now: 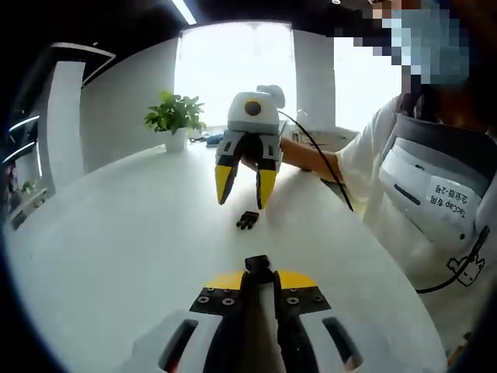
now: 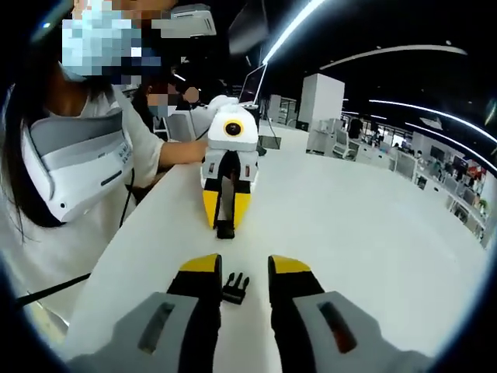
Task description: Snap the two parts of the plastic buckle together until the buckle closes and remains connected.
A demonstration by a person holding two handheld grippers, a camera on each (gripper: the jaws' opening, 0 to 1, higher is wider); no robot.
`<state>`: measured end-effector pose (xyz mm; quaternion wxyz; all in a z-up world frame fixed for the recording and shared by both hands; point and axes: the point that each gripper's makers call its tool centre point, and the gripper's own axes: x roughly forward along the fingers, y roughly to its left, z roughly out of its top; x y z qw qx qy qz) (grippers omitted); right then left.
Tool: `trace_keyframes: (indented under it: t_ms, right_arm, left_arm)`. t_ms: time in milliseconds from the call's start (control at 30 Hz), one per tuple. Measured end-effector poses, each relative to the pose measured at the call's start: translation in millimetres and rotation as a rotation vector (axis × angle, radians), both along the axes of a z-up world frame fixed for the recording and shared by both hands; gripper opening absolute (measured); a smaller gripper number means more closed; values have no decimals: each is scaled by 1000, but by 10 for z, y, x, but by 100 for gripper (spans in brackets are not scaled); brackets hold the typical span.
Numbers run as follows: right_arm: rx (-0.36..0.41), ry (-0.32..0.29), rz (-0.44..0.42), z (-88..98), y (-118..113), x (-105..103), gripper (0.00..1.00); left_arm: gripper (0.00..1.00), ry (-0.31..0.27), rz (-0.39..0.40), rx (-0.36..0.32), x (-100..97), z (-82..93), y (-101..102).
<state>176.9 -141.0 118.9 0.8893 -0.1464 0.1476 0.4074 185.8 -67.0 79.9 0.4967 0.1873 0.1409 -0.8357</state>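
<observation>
Right gripper view: right tool (image 2: 245, 272) stands wide, jaws straddling the pronged buckle half (image 2: 234, 288) lying on the white table (image 2: 373, 233), apparently ready to grasp. Beyond, left tool (image 2: 224, 223) is clamped on the socket half (image 2: 225, 229), prongs facing it for mating.
</observation>
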Motion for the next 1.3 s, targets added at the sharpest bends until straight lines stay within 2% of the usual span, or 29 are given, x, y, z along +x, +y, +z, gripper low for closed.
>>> trace_keyframes:
  t_ms: [100, 200, 433, 500, 600, 1167, 1300]
  right_arm:
    - [21, 7, -49, -29, -24, -38, 24]
    - [52, 51, -81, -100, -17, -83, 26]
    - [32, 105, -125, -219, -16, -136, 27]
    - [39, 115, -133, -230, -21, -149, 27]
    - [37, 121, -147, -256, -37, -153, 27]
    - [12, 126, -188, -303, -90, -214, 22]
    - [8, 123, -192, -305, -97, -213, 21]
  left_arm:
    - [11, 1, 13, -6, 25, 4, -19]
    - [11, 8, 14, -8, 34, 7, -24]
    - [12, 7, 5, -16, 8, 8, -20]
    - [15, 13, 9, -16, 2, 7, -22]
    - [20, 4, 20, -12, 22, 5, -15]
    - [17, -16, 88, -10, 126, 2, 22]
    - [17, -11, 77, -12, 100, 0, 25]
